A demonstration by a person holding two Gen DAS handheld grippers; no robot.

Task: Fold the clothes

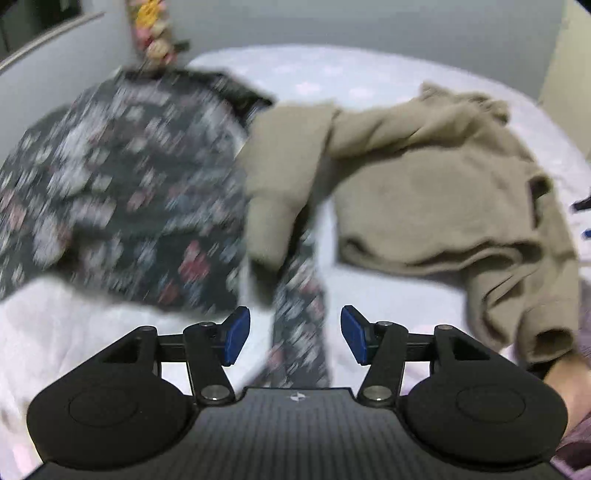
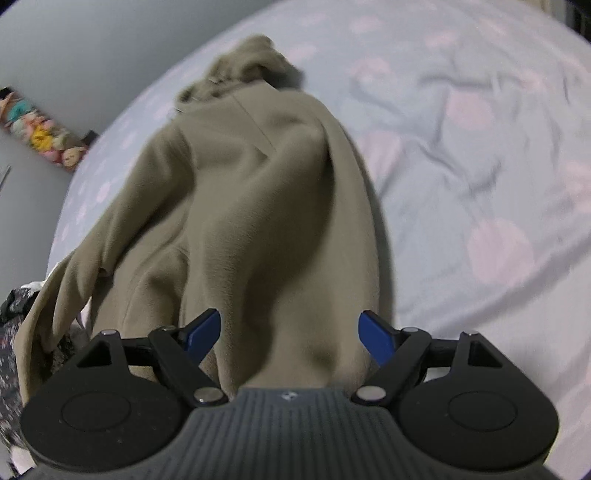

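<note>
A khaki sweatshirt [image 1: 424, 177] lies crumpled on the bed, one sleeve draped left over a dark floral garment [image 1: 129, 184]. My left gripper [image 1: 295, 334] hovers open above a narrow strip of the floral cloth, its blue pads clear of it. In the right wrist view the khaki sweatshirt [image 2: 258, 203] stretches away from me, hood end farthest. My right gripper [image 2: 290, 334] is open wide just over its near edge, with the fabric lying between the fingers and no visible pinch. The left wrist view is motion-blurred.
The bed sheet [image 2: 480, 147] is pale blue with pink spots and rumpled at right. A white cloth [image 1: 55, 332] lies at the near left. A strip of plush toys [image 1: 155, 33] hangs on the grey wall. A person's hand [image 1: 569, 380] shows at the right edge.
</note>
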